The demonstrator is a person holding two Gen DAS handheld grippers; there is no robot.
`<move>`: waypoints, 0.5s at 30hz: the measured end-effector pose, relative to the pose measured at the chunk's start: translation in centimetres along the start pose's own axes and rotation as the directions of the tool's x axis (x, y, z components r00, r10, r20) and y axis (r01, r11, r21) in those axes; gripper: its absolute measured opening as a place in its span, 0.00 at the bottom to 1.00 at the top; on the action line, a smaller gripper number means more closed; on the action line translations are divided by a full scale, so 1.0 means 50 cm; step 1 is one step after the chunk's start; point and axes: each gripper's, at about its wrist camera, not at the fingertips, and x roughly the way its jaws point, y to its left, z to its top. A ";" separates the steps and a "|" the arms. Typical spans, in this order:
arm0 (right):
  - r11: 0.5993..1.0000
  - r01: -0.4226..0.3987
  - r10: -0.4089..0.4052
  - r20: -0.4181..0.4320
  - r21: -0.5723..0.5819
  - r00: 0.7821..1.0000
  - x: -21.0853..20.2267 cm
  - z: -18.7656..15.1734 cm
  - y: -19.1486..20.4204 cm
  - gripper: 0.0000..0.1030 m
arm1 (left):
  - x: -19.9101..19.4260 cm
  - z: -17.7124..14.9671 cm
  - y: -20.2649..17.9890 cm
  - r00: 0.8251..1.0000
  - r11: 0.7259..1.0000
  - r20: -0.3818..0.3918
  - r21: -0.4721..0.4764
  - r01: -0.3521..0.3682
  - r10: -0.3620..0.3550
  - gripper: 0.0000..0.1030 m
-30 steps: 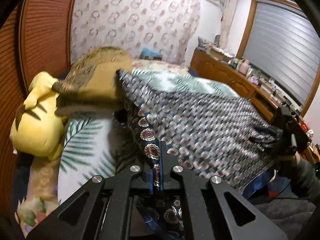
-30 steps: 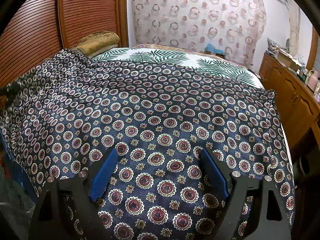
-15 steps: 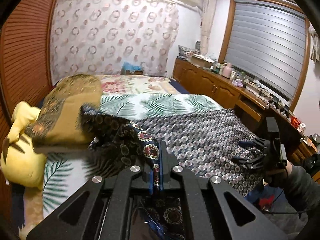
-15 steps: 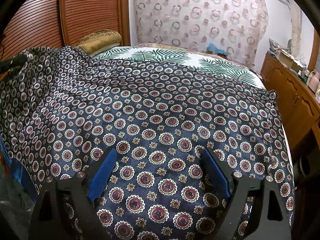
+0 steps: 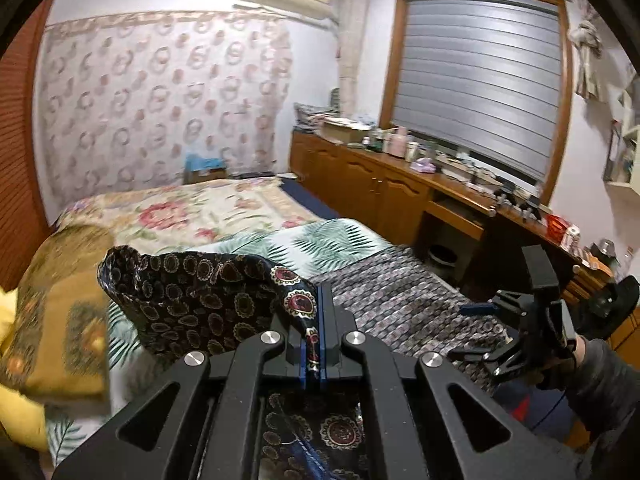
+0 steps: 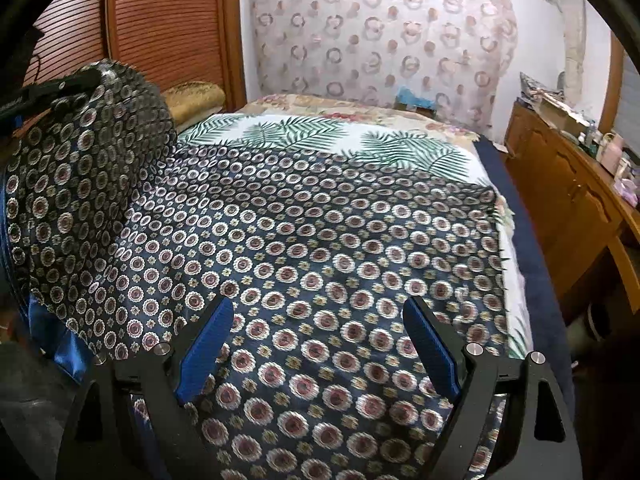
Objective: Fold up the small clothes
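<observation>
A dark blue cloth with red and white round medallions (image 6: 320, 248) lies spread over the bed. My left gripper (image 5: 314, 340) is shut on one corner of the cloth (image 5: 200, 296) and holds it lifted, so the fabric hangs folded in the air. That gripper also shows at the far left of the right wrist view (image 6: 52, 88). My right gripper (image 6: 318, 344) is open, its blue pads either side of flat cloth near the front edge, gripping nothing. It also shows in the left wrist view (image 5: 516, 336).
A bed with a palm-leaf sheet (image 6: 304, 136) and floral cover (image 5: 180, 212) lies under the cloth. A gold pillow (image 5: 56, 312) and a yellow plush (image 5: 12, 412) lie at the left. A wooden cabinet (image 5: 400, 196) lines the right wall. A slatted wooden door (image 6: 160, 32) stands behind.
My left gripper has lifted its corner of the cloth higher, pulling it off the bed's left side. The right gripper has stayed open in place.
</observation>
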 end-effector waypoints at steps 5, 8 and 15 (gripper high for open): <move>1.000 0.029 -0.029 0.004 0.013 1.000 -0.019 -0.016 -0.017 0.85 | 0.028 0.030 -0.051 1.000 0.999 -0.001 0.049 0.021 -0.021 0.04; 0.999 0.030 -0.031 0.010 0.038 0.999 -0.025 -0.023 -0.029 0.85 | 0.042 0.022 -0.066 1.000 0.998 -0.013 0.056 0.012 -0.011 0.06; 0.998 0.030 -0.030 0.006 0.060 1.000 -0.020 -0.039 -0.042 0.85 | 0.067 -0.009 -0.047 0.996 0.999 -0.080 0.015 0.034 -0.032 0.39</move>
